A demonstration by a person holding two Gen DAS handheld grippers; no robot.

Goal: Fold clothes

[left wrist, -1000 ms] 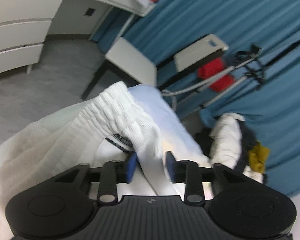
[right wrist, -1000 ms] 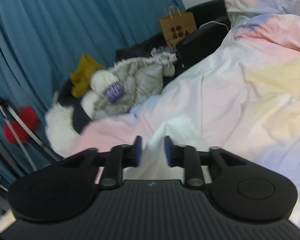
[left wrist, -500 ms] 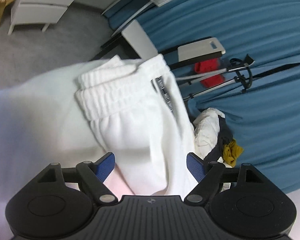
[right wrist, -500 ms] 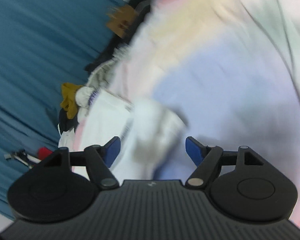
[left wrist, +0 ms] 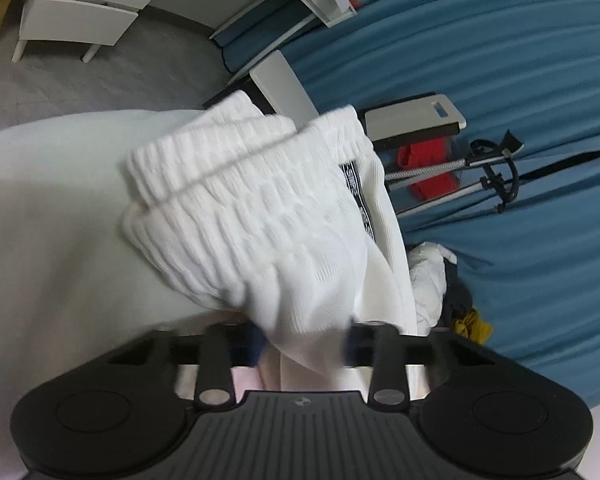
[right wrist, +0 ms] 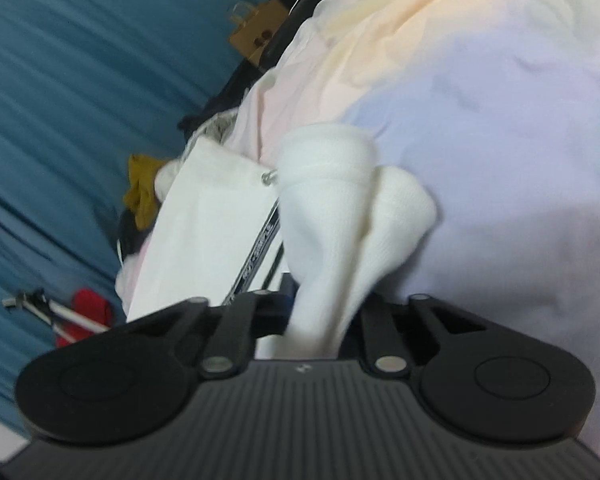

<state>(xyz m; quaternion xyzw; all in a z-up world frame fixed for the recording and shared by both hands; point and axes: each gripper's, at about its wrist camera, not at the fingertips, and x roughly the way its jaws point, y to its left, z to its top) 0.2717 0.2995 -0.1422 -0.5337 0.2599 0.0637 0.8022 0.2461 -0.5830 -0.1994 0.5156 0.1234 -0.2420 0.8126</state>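
A: What are they working on?

B: White trousers with a thick ribbed elastic waistband and a dark printed stripe down the side seam. They lie on the pastel bedding, waistband bunched up towards both cameras.

A: How would you expect them to handle?

B: Soft, light and floppy, I'd judge. The gathered band is the bulkiest, grippiest part, so it is the sensible place to hold; the smooth leg fabric would likely sag and slide.

A: And the tools?

B: Each has just been closing. The left gripper is pinching a fold of the fabric below the band, its blue pads pressed into the cloth. The right gripper is nipped tight on a bunch near its end of the waistband.

A: Anything around?

B: Blue curtains, a heap of other clothes beside the bed, a paper bag farther off.
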